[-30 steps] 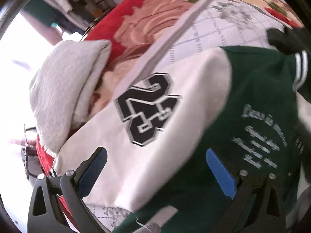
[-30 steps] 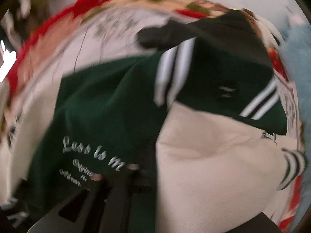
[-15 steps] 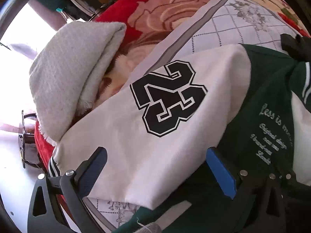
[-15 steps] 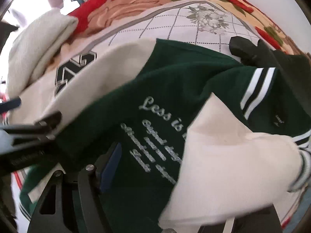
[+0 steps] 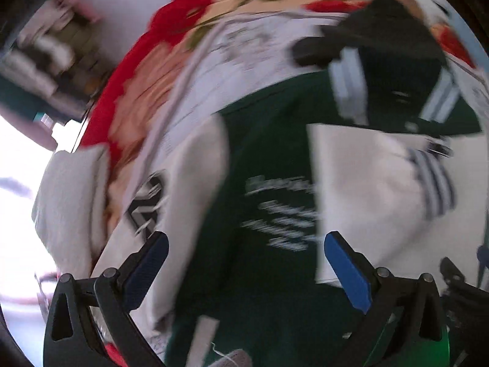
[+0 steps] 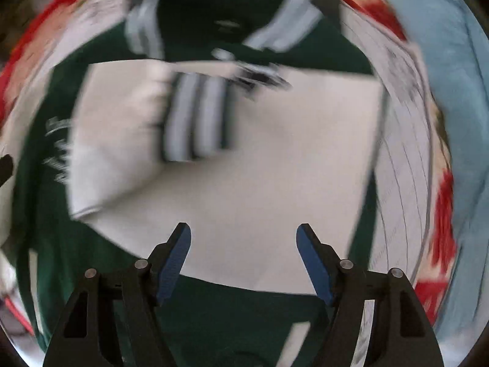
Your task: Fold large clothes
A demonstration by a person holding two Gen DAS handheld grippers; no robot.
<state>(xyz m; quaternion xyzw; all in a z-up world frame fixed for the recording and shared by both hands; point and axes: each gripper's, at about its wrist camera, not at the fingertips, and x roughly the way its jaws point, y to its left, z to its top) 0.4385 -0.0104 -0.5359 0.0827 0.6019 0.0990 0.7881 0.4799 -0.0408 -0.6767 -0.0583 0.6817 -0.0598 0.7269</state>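
Green varsity jacket (image 5: 269,159) lies on a floral bedspread (image 5: 171,70), both cream sleeves folded across its back.

The right sleeve (image 6: 275,159) covers the middle; the left gripper (image 5: 246,252) and right gripper (image 6: 243,246) hover above, both wide open, holding nothing.

The jacket (image 5: 262,159) lies on the bedspread (image 5: 244,46), a folded towel (image 5: 70,202) seemingly at its left.

Pretty blurry, but the green-and-cream jacket (image 5: 262,159) is seen spread on a floral bedspread (image 5: 171,70), with both blue fingers (image 5: 345,269) of the left gripper (image 5: 244,263) held wide apart above it.
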